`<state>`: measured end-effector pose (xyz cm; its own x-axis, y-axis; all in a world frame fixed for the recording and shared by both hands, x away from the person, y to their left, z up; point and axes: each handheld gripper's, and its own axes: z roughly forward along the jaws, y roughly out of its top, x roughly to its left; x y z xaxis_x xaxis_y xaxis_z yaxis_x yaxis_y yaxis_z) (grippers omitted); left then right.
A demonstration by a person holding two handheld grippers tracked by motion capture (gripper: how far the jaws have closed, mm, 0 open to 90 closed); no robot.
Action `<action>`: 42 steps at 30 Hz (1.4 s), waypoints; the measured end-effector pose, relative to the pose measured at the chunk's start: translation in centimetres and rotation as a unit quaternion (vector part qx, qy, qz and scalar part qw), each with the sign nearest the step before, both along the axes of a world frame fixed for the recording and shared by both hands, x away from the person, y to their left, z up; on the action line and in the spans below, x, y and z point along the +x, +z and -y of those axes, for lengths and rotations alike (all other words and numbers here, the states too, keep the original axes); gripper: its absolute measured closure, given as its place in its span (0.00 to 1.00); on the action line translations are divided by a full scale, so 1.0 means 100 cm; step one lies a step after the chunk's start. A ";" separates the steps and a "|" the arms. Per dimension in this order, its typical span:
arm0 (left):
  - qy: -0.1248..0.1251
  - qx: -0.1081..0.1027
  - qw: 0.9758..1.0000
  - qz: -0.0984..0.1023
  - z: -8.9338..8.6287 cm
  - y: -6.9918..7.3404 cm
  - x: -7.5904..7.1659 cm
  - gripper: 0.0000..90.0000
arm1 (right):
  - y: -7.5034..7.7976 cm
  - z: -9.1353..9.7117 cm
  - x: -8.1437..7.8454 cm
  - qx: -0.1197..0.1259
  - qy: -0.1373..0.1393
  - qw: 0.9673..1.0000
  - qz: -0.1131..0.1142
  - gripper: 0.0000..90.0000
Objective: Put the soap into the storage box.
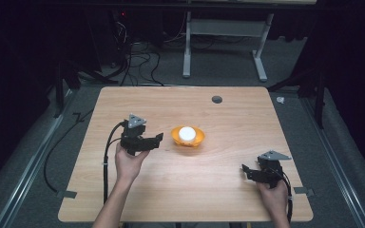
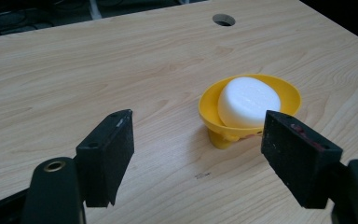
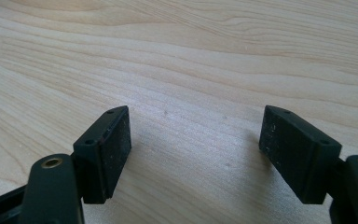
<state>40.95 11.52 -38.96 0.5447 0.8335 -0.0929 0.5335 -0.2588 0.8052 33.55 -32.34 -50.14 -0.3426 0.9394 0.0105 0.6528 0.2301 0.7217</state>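
Near the middle of the high view, a yellow bowl point(image 1: 187, 137) sits on your wooden counter point(image 1: 228, 190), and a white round block point(image 1: 187, 132) rests inside it. Your left hand point(image 1: 129, 164) comes up from the bottom of the frame, left of centre, and holds the left claw point(image 1: 156, 139) just left of the bowl, its jaws pointing toward the bowl. A black cable point(image 1: 107, 161) trails from that claw down along your forearm, and a grey three-cornered plate point(image 1: 136, 120) tops it.

Along the left claw point(image 2: 196, 140) in its own view, you see both jaws spread wide apart with nothing between them. The bowl point(image 2: 289, 91) sits right of centre in that frame, just beyond the right jaw, which overlaps its near edge in the picture; whether they touch you cannot tell. The white block point(image 2: 247, 101) stands above the bowl's rim. A round hole point(image 2: 223, 19) in the counter point(image 2: 74, 70) shows at the top of that frame, and it appears too in the upper middle of the high view point(image 1: 216, 99).

Lower right in the high view, your right hand point(image 1: 273, 197) holds the right claw point(image 1: 246, 171) well apart from the bowl, close to the counter's right edge. In its own view the right claw point(image 3: 195, 135) is wide open and empty, with bare wood grain point(image 3: 191, 56) ahead of it.
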 end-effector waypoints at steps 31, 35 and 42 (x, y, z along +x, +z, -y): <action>0.024 -0.009 1.000 -0.001 -0.031 -0.007 -0.026 0.29 | 0.000 0.000 0.000 0.000 0.000 1.000 0.000 0.29; 0.027 -0.008 1.000 -0.001 -0.036 -0.007 -0.030 0.29 | 0.000 0.000 0.000 0.000 0.000 1.000 0.000 0.29; 0.033 -0.012 0.999 0.001 -0.046 -0.009 -0.035 0.28 | 0.000 0.000 0.000 0.000 0.000 1.000 -0.001 0.29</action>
